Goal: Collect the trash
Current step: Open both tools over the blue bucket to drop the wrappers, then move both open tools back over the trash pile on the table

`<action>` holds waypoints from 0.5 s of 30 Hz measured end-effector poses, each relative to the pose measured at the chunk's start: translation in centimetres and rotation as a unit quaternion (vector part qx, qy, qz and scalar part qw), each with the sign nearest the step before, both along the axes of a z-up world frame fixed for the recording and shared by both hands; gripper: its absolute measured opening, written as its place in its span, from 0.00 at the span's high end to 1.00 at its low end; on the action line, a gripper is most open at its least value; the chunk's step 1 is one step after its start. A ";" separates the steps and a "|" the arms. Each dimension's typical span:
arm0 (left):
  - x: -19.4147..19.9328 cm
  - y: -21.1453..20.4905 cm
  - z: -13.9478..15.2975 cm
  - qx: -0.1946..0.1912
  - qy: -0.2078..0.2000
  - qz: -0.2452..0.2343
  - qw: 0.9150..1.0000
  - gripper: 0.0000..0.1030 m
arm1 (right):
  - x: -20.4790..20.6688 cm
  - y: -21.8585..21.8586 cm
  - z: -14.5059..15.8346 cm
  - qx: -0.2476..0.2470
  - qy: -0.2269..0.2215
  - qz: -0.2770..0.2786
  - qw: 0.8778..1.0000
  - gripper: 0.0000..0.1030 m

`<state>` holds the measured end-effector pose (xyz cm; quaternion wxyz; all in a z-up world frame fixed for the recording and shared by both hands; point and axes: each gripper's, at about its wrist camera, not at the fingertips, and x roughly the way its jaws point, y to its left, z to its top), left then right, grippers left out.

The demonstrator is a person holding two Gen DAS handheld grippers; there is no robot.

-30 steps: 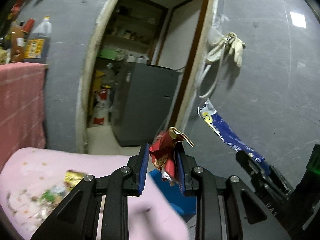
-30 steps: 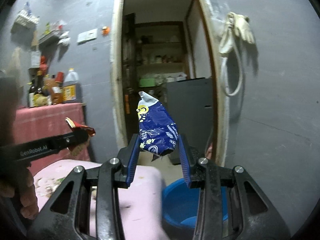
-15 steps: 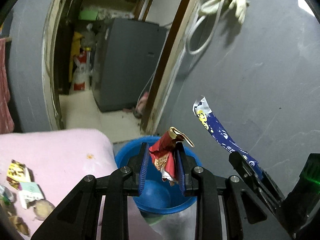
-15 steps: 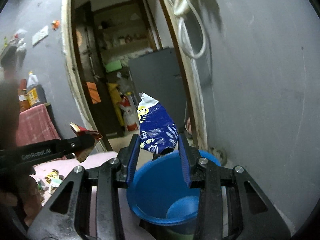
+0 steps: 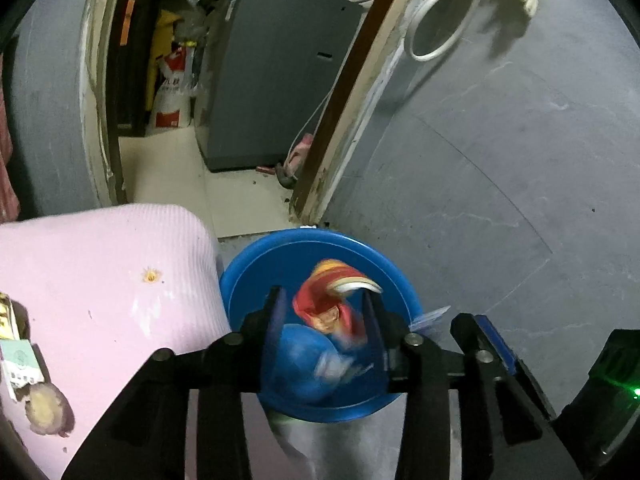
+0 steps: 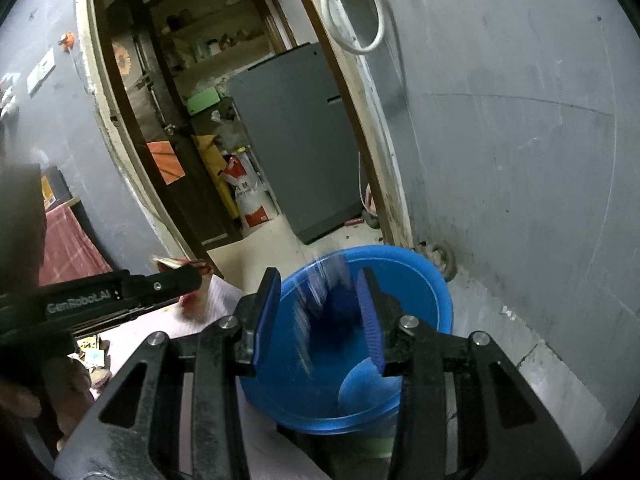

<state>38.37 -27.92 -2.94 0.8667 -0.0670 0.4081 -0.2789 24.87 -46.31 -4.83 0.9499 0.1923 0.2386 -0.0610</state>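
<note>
Left gripper: black two-finger tool with blue pads, held over the mouth of the bucket. Its jaws are opening; the red wrapper lies between them, blurred, near the right pad, and the left pad stands clear of it.

Crumpled red and yellow snack wrapper: between the left gripper's fingers, directly above the bucket's interior. Blur hides whether the right pad touches it.

Right gripper: black two-finger tool with blue ribbed pads, also poised over the bucket. The fingers stand apart with a gap on each side of the blue wrapper, so the grasp reads as released.

Dark blue printed foil wrapper: a streaked blur between the right gripper's pads, over the bucket's opening; touching neither pad as far as the blur allows.

Round blue plastic bucket: on the floor at the foot of the grey wall, at 3 o'clock of the pink surface. Its bottom shows as a lighter blue disc.

Pink ribbed cloth-covered surface: at 9 o'clock of the bucket in the left wrist view, just beside the rim.

Small scraps of litter: on the pink surface at its left edge, well apart from the bucket.

Grey wall: fills the field from 12 to 4 o'clock behind the bucket.

Open doorway: at 11 o'clock of the bucket.

Grey metal cabinet: stands on the pale floor inside the doorway.

White looped hose: hangs on the wall at 1 o'clock of the bucket.
</note>
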 end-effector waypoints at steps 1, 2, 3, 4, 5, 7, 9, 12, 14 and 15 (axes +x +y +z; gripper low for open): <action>0.0 0.1 -0.1 0.000 0.003 0.001 1.000 0.66 | 0.0 -0.1 -0.1 0.003 0.001 0.000 1.000 0.61; -0.1 0.2 -0.1 0.001 0.005 0.003 1.000 0.66 | 0.2 -0.1 0.0 0.003 0.002 -0.001 1.000 0.61; -0.2 0.3 -0.1 0.002 0.007 0.004 1.000 0.66 | 0.2 0.0 0.0 0.003 0.002 -0.001 1.000 0.61; -0.2 0.5 -0.1 0.003 0.008 0.006 1.000 0.66 | 0.2 0.0 0.0 0.002 0.001 -0.002 1.000 0.60; -0.4 0.6 0.1 0.004 0.007 0.006 1.000 0.65 | 0.1 0.0 0.1 0.002 -0.001 -0.003 1.000 0.60; -0.8 1.0 0.3 0.006 0.001 0.010 1.000 0.61 | 0.0 0.0 0.2 0.001 -0.006 -0.004 1.000 0.57; -1.6 1.6 0.7 0.003 -0.008 0.015 1.000 0.56 | -0.3 0.1 0.5 -0.001 -0.017 -0.005 1.000 0.52; -2.7 3.0 1.4 0.000 -0.029 0.027 0.999 0.48 | -0.7 0.5 1.1 -0.008 -0.036 -0.003 0.999 0.44; -3.6 4.4 2.0 -0.002 -0.047 0.044 0.998 0.40 | -1.3 0.8 1.8 -0.012 -0.056 0.001 0.998 0.37; -4.0 5.1 2.3 -0.005 -0.055 0.053 0.997 0.36 | -1.7 1.1 2.2 -0.014 -0.069 0.003 0.998 0.31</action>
